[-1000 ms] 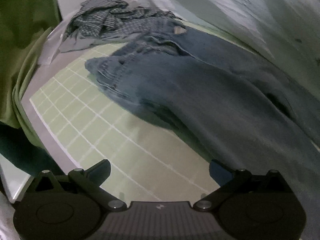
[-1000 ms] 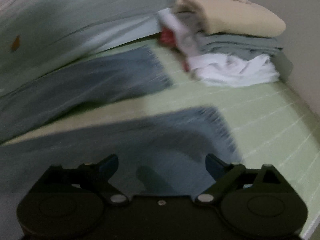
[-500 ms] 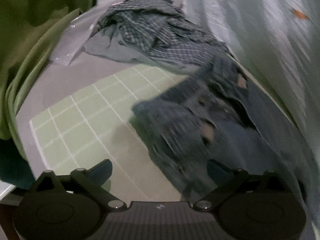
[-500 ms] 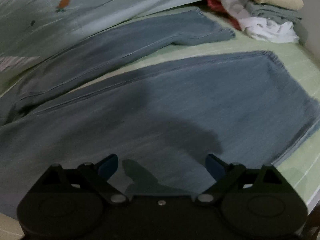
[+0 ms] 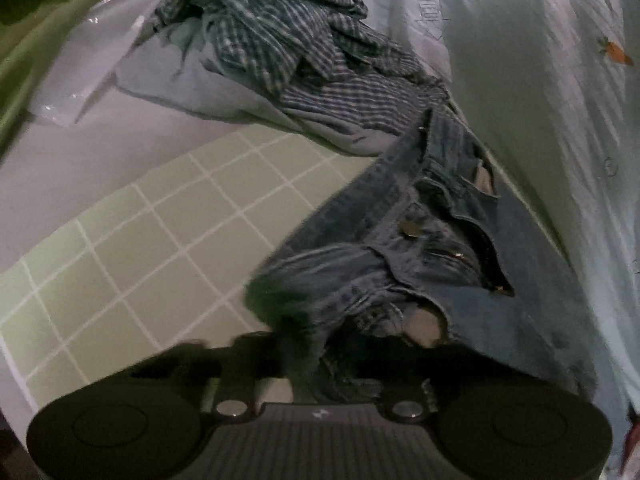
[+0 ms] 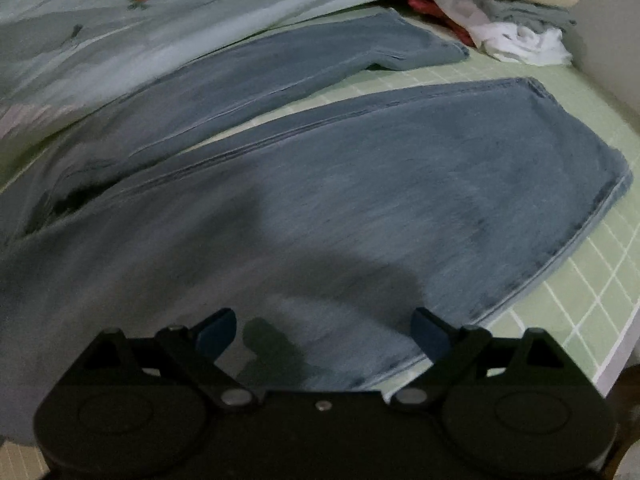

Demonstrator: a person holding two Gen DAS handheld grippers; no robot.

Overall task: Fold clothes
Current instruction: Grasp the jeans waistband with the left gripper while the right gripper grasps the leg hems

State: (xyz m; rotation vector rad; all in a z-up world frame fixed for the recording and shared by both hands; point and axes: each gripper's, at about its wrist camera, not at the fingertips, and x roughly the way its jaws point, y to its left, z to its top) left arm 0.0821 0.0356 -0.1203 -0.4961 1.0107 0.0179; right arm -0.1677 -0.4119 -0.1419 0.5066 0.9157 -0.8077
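Note:
Blue jeans [image 5: 420, 240] lie flat on a green grid mat [image 5: 140, 260], fly and button facing up. My left gripper [image 5: 316, 360] is at the near corner of the waistband, and its jaws are closing with bunched denim pinched between them. In the right wrist view both legs of the jeans [image 6: 360, 200] stretch away toward the hems at the right. Just above the near leg my right gripper [image 6: 324, 328] hangs open, its blue pads wide apart with nothing between them.
A crumpled plaid shirt [image 5: 280, 32] lies beyond the waistband, beside a clear plastic bag [image 5: 80, 80] and green fabric [image 5: 40, 40]. A pale sheet with a carrot print [image 6: 120, 20] borders the far side. Folded clothes [image 6: 500, 12] are stacked past the hems. The mat's edge [image 6: 580, 300] is close on the right.
My left gripper moved in over the waistband and went from wide open to closed on the denim. The right gripper slid from the hem end over the near leg and stayed open.

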